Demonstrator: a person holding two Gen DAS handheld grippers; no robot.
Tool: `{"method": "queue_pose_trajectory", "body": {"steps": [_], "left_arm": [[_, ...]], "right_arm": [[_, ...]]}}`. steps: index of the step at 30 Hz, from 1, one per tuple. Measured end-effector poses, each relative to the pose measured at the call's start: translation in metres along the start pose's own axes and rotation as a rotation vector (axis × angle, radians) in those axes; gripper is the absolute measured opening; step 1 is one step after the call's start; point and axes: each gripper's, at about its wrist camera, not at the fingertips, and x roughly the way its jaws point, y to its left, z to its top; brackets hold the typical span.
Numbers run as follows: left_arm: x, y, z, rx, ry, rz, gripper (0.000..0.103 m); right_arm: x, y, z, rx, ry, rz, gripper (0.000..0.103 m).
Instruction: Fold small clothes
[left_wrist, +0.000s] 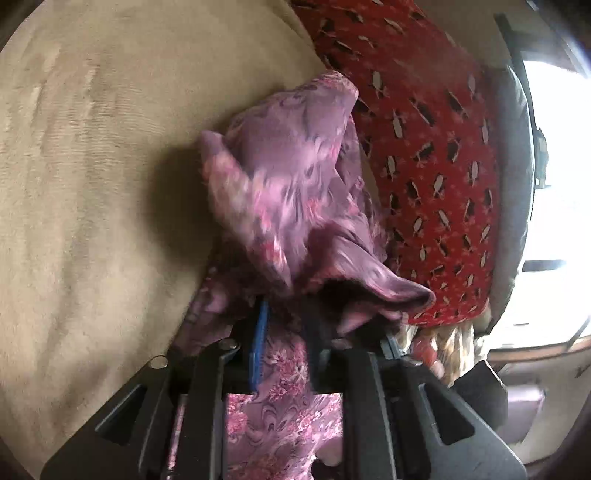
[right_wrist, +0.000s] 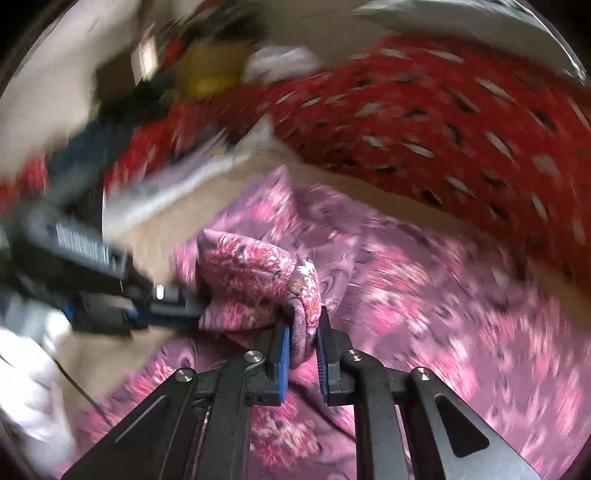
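Observation:
A pink and purple floral garment (left_wrist: 291, 192) hangs bunched over my left gripper (left_wrist: 286, 332), which is shut on it; the cloth hides the fingertips. In the right wrist view the same garment (right_wrist: 424, 280) spreads over the beige bed, and my right gripper (right_wrist: 303, 336) is shut on a folded edge of it. The left gripper (right_wrist: 177, 314) shows there at the left, gripping the same bunched edge close beside the right one. The right wrist view is blurred by motion.
A beige bed cover (left_wrist: 85, 177) lies under the garment. A red blanket with a black and white pattern (left_wrist: 424, 147) lies beside it, and shows in the right wrist view (right_wrist: 424, 122). Blurred clutter (right_wrist: 177, 74) sits at the far end. A bright window (left_wrist: 554, 184) is at the right.

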Motion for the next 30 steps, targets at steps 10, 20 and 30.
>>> {"method": "queue_pose_trajectory", "body": {"steps": [10, 20, 30], "left_arm": [[0.027, -0.03, -0.023, 0.089, 0.023, 0.113, 0.035], [0.033, -0.036, -0.028, 0.083, 0.028, 0.131, 0.035], [0.05, -0.045, -0.019, 0.077, 0.021, 0.169, 0.044]], "right_arm": [[-0.086, -0.17, -0.074, 0.717, -0.144, 0.038, 0.013], [-0.153, -0.205, -0.123, 0.892, -0.289, -0.025, 0.046], [-0.116, -0.19, -0.098, 0.724, -0.13, -0.275, 0.076]]}}
